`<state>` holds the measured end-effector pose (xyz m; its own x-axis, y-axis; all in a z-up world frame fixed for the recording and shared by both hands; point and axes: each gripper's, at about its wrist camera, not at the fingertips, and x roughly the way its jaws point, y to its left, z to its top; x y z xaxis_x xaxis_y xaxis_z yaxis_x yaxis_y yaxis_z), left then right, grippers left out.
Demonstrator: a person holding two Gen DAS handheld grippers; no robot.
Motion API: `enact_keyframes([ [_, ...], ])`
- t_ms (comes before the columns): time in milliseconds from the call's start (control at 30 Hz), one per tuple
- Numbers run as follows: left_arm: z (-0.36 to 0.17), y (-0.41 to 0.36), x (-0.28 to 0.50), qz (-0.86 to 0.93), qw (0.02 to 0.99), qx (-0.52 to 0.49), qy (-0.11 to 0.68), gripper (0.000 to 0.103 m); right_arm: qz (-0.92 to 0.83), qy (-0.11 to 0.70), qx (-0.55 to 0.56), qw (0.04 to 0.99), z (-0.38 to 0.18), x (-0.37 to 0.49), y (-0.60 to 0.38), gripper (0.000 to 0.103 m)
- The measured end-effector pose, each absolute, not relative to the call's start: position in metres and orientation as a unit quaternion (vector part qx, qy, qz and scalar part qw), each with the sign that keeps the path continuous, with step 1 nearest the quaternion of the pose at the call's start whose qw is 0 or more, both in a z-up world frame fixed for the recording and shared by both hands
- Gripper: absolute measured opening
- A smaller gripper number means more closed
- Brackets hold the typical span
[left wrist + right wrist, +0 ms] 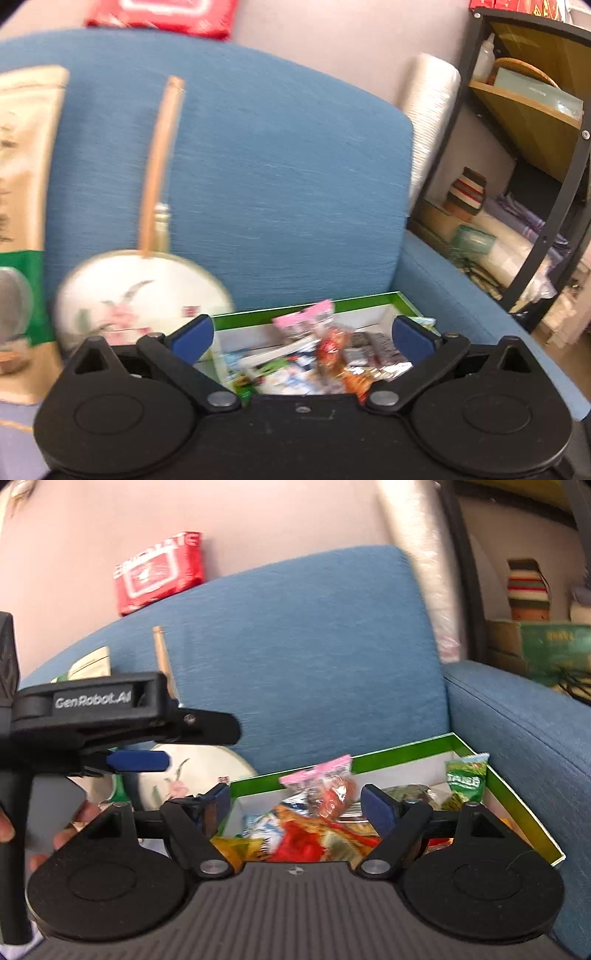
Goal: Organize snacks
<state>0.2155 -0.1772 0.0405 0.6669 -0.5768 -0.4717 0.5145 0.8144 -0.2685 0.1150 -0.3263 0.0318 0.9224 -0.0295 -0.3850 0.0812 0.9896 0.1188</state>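
Note:
A green-rimmed white box lies on a blue sofa seat and holds a heap of small snack packets, among them a pink-topped one and a green one. My left gripper is open and empty, above the box's near left part. My right gripper is open and empty over the heap. The left gripper also shows from the side at the left of the right wrist view.
A round painted fan with a wooden handle leans on the blue sofa back. A tall gold-green bag stands left. A red packet sits atop the sofa back. A dark shelf unit stands right.

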Motion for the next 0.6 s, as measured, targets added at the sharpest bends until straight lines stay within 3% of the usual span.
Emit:
enact_keyframes([
  [267, 0.051, -0.129, 0.142, -0.264, 0.927, -0.026, 0.264, 0.103, -0.079, 0.202, 0.038, 0.975, 0.053, 0.044, -0.292, 0.103],
  [433, 0.037, -0.116, 0.096, -0.220, 0.935, -0.007, 0.279, 0.103, -0.128, 0.237, -0.009, 0.963, 0.049, 0.003, -0.278, 0.103],
  [600, 0.018, -0.114, 0.062, -0.195, 0.937, 0.012, 0.289, 0.103, -0.148, 0.265, 0.014, 0.953, 0.041, -0.019, -0.283, 0.103],
])
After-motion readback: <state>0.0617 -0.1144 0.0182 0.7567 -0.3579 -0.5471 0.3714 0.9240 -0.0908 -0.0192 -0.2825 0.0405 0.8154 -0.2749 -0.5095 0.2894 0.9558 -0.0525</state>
